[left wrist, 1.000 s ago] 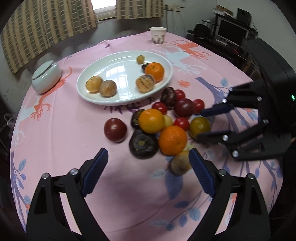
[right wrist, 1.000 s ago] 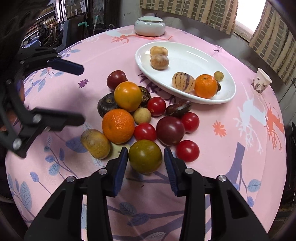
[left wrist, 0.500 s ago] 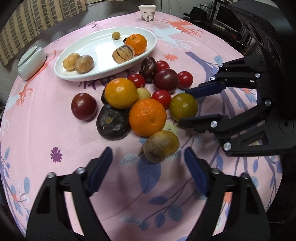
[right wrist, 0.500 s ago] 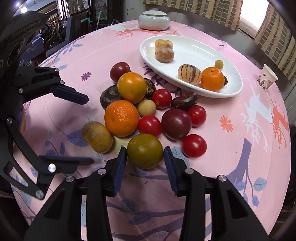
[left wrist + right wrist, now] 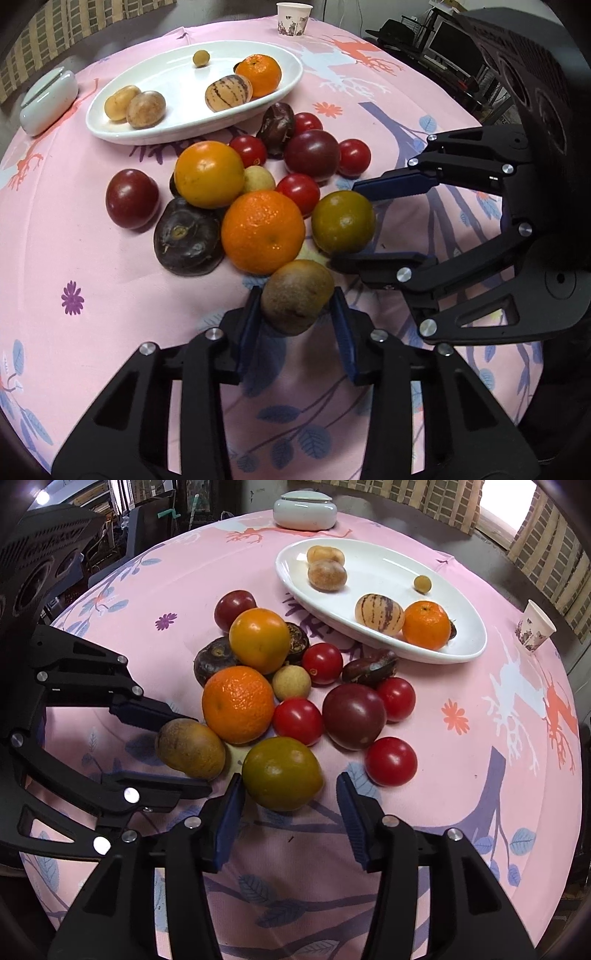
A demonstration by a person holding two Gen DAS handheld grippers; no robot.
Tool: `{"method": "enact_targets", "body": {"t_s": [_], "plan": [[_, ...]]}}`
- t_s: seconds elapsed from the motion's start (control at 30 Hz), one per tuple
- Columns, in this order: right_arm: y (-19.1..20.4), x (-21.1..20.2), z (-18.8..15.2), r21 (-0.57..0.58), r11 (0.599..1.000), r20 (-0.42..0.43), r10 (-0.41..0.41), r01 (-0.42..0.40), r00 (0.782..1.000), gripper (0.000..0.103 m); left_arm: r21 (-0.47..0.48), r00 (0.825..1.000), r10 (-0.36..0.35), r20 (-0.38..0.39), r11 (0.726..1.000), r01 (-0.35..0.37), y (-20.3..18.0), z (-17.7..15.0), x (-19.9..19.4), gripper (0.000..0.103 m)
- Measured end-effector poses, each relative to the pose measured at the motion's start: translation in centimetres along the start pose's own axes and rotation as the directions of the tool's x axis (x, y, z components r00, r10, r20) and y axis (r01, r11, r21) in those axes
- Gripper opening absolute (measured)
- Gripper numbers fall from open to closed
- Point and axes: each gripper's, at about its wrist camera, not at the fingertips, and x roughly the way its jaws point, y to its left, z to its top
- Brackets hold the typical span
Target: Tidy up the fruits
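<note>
Fruit already lies in the white oval plate (image 5: 110,125): two brown round fruits (image 5: 135,105), a striped pepino melon (image 5: 228,93), a mandarin (image 5: 258,74), one small longan (image 5: 201,58), and a dark fruit half hidden behind the mandarin. At 1 o'clock from the plate in the left wrist view stands a paper cup (image 5: 294,19), and at 9 o'clock a white lidded jar (image 5: 48,101).

On the pink tablecloth (image 5: 92,266), just beside the plate at 5 o'clock, is a crowded heap: two oranges, cherry tomatoes, dark plums and dark water chestnuts, many touching.

At the near edge of the heap, the left gripper (image 5: 297,317) is clenched on a brown kiwi-like fruit (image 5: 297,295), which touches the big orange (image 5: 263,230). The right gripper (image 5: 290,805) has its jaws released on both sides of a green-brown citrus (image 5: 281,773); the left pad (image 5: 232,812) is very near it, and I cannot tell if it touches. The two grippers are close together.
</note>
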Motion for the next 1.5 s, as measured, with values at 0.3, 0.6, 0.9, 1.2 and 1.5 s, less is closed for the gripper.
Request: {"method": "enact_targets", "body": {"t_s": [0.3,0.6,0.9,1.2,1.5], "plan": [[-0.1,0.0,-0.2,0.006,1.000,-0.009,-0.011,0.011,1.000,0.055,0.024,0.999,0.050,0.020,0.998,-0.050,-1.0,-0.4,0.0,0.037],[-0.5,0.6,0.0,0.029,0.999,-0.010,0.016,-0.016,1.000,0.055,0.024,0.998,0.045,0.036,0.999,-0.045,-1.2,-0.5,0.1,0.037],[-0.7,0.6,0.3,0.027,0.998,0.026,0.049,-0.050,0.998,0.043,-0.016,0.997,0.020,0.069,1.000,-0.019,-0.2,-0.4,0.2,0.038],[-0.6,0.6,0.6,0.040,0.997,0.034,0.068,-0.069,0.997,0.043,0.057,0.994,0.075,0.079,0.995,-0.080,-1.4,-0.6,0.4,0.035],[-1.1,-1.9,0.6,0.038,0.997,0.093,0.059,-0.062,0.994,0.043,0.067,0.991,0.049,0.124,0.996,-0.057,-1.7,-0.3,-1.4,0.034]]}}
